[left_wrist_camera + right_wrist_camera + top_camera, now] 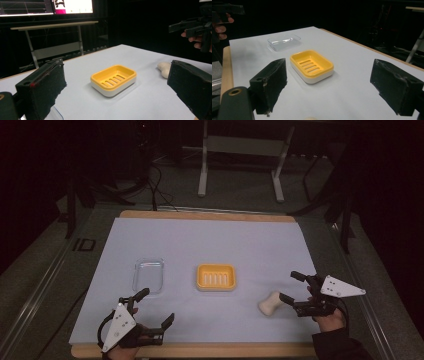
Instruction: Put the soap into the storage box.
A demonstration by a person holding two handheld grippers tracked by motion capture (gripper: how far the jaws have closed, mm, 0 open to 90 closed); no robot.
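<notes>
Reaching for the pale soap bar (269, 303), I see it lying on the table (210, 240) just left of my right gripper (291, 287), whose jaws gape empty, long axis slanting far-right toward them, left gripper (156, 305) well apart.

Dark lab: monitors (47, 7), bench frame (240, 150)

yellow slotted soap dish (216, 277), cream soap (269, 303), clear lid (148, 275)

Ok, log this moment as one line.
left gripper: open, empty | right gripper: open, beside soap bar | soap dish: empty | clear lid: on table
</notes>
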